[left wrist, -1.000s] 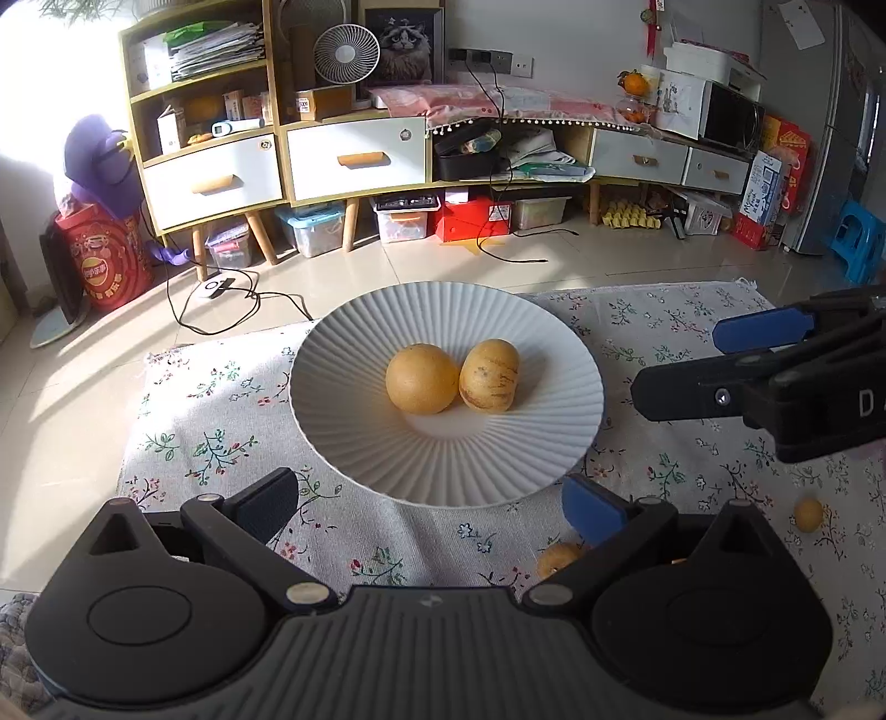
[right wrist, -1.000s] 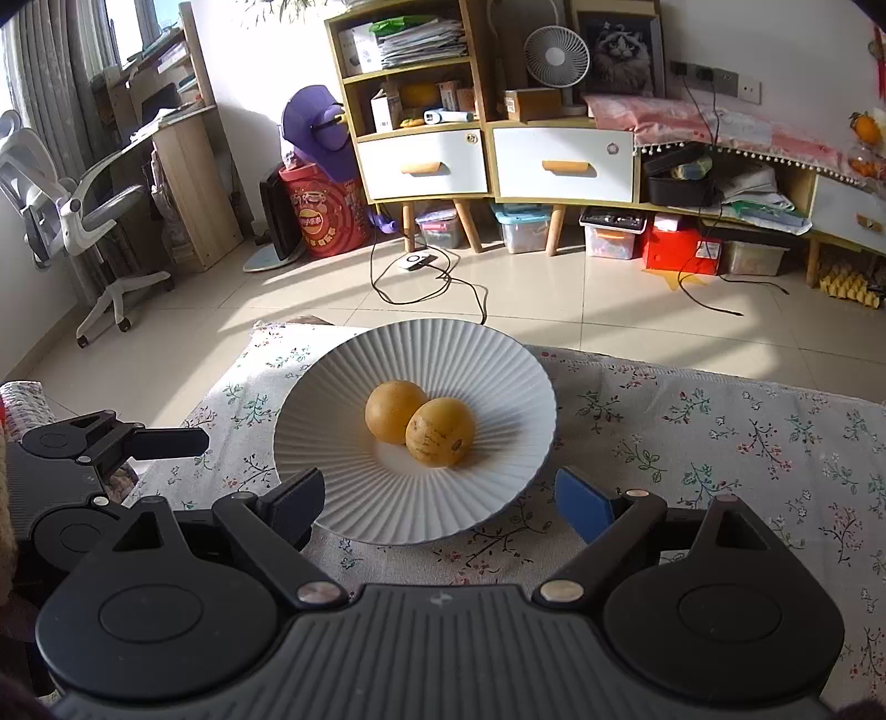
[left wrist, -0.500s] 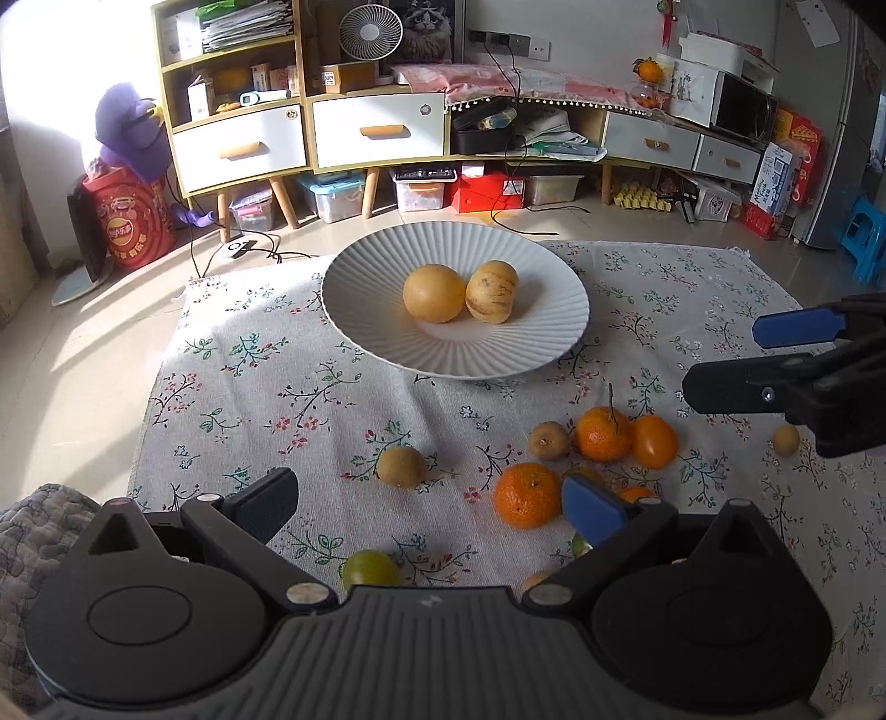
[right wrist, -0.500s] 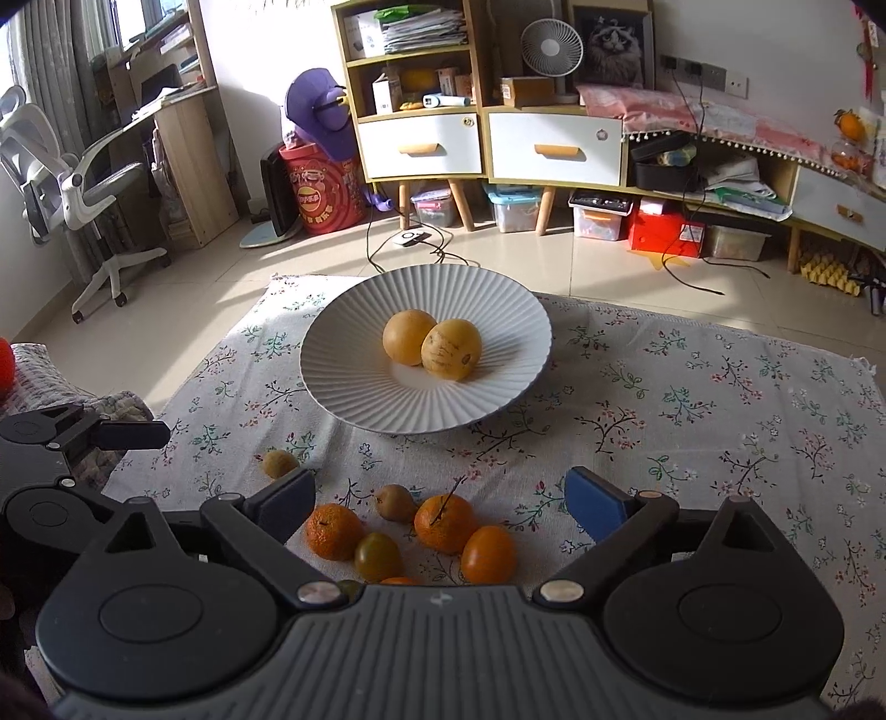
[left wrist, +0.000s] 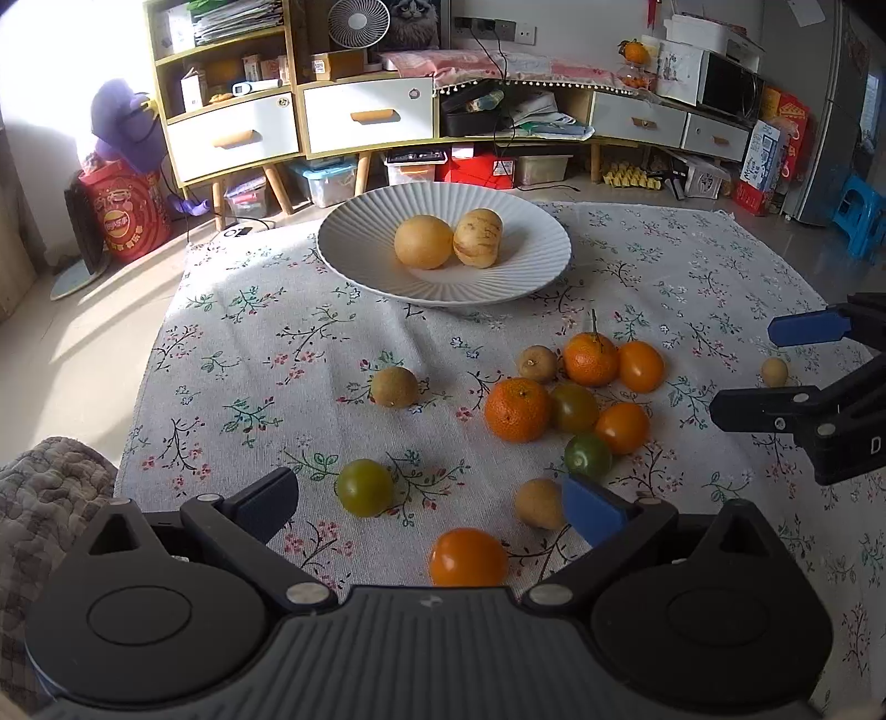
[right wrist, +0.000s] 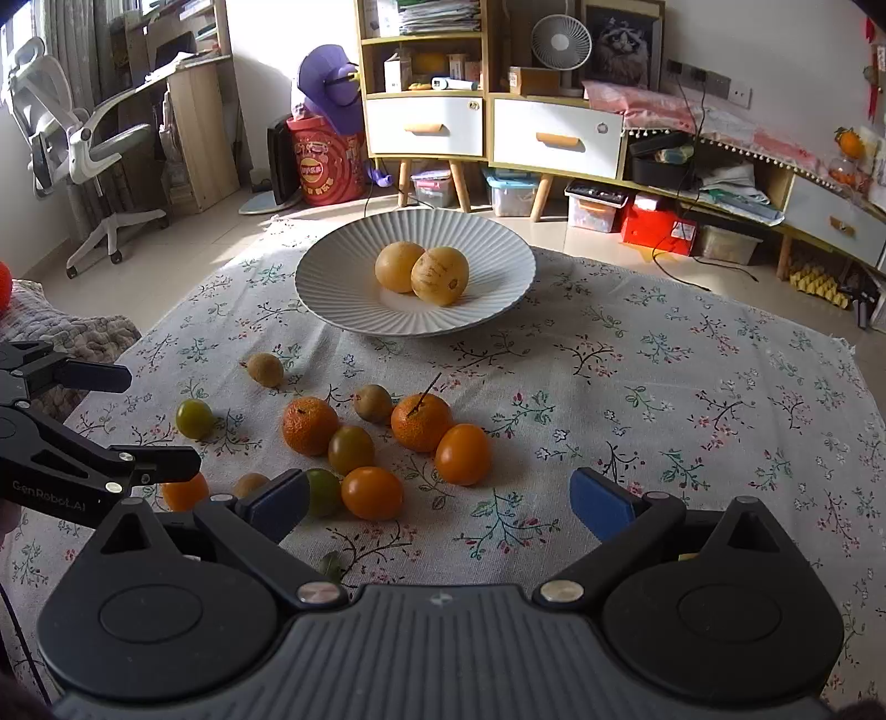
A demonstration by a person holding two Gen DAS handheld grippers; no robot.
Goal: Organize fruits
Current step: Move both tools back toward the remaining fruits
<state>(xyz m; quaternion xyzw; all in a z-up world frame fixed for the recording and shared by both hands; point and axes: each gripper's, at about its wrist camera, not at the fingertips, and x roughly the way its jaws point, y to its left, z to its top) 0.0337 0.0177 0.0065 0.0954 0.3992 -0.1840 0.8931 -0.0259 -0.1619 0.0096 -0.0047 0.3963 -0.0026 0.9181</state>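
Right claw (right wrist: pixel 440 501) is cut off at the left-wrist view's edge. One small brown fruit (left wrist: pixel 538 503) sits partly hidden behind the left claw (left wrist: pixel 432 501). White plate (left wrist: pixel 354 266) holds two yellow fruits (left wrist: pixel 423 242), touching. Loose oranges (right wrist: pixel 421 422) and green fruits (right wrist: pixel 194 418) lie on the floral cloth (right wrist: pixel 664 387), nearer than the plate. Both claws gape wide, gripping nothing.

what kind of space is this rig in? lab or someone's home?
Most likely a lived-in home living room: a low cabinet with drawers along the wall, a desk fan on top, an office chair by a desk, and a floral cloth spread out holding fruit.
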